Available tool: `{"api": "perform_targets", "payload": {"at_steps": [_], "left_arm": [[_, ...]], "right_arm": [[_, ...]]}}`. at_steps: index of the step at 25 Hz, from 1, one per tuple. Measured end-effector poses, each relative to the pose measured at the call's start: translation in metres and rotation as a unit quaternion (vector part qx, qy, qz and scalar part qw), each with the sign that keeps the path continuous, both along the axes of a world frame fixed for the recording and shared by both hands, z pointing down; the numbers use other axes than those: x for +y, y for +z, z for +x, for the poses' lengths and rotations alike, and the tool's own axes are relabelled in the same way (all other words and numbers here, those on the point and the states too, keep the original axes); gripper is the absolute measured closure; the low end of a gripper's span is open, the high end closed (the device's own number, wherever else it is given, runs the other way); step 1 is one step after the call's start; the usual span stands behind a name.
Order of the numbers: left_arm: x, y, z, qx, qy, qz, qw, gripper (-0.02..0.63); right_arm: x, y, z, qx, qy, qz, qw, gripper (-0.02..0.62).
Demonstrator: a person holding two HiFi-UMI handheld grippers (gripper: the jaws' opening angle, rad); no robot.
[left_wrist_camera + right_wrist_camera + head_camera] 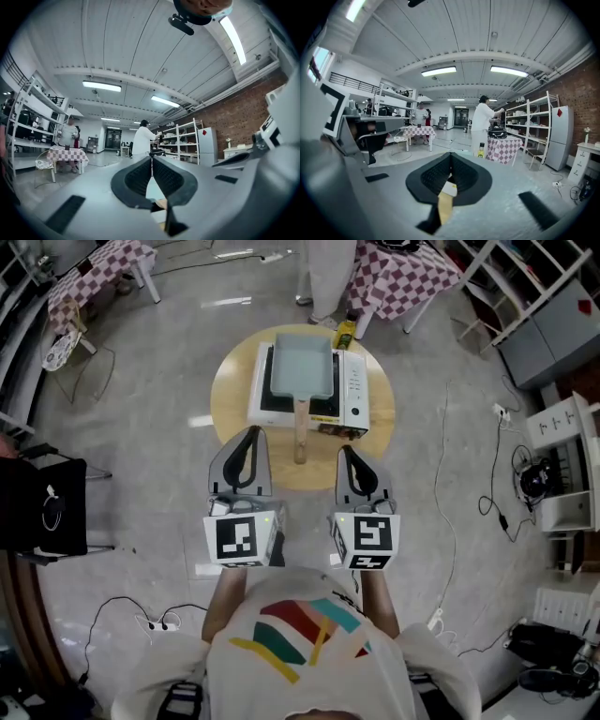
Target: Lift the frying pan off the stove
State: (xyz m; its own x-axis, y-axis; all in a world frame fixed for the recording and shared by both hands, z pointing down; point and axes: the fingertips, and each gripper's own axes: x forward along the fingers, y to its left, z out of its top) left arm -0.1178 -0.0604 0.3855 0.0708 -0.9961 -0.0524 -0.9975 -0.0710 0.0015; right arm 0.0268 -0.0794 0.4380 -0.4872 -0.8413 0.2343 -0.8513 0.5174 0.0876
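left gripper (250,435) and right gripper (349,454) are held closed and empty (approach stage), to be opened for the handle (300,432) of the frying pan (302,367).

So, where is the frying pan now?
In the head view, the frying pan sits on the stove, on the round table, at top centre.

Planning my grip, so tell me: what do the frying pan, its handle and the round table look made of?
Frying pan: probably coated metal, matte pale grey-blue inside, no glare.
Handle: looks like bare light wood, tan and matte.
Table: likely wood or veneer, yellowish-tan, smooth; grain too small to see.
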Motion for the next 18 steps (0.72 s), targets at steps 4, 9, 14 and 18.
{"api": "perform_targets", "payload": {"at_steps": [4, 9, 14, 18], "left_arm": [[-0.074, -0.010, -0.023, 0.005, 0.019, 0.002, 0.9998, 0.597], [-0.143, -0.010, -0.037, 0.030, 0.053, -0.007, 0.9981, 0.597], [-0.175, 0.008, -0.040, 0.047, 0.078, -0.031, 0.9954, 0.597], [-0.185, 0.018, -0.030, 0.051, 0.090, -0.053, 0.9932, 0.597]], "right_arm": [[-0.069, -0.018, -0.027, -0.007, 0.013, 0.011, 1.000, 0.597], [-0.123, -0.017, -0.056, -0.005, 0.015, 0.000, 1.000, 0.597], [-0.150, -0.016, -0.081, 0.009, 0.002, 0.002, 1.000, 0.597], [-0.165, -0.013, -0.076, 0.002, 0.003, -0.001, 1.000, 0.597]]}}
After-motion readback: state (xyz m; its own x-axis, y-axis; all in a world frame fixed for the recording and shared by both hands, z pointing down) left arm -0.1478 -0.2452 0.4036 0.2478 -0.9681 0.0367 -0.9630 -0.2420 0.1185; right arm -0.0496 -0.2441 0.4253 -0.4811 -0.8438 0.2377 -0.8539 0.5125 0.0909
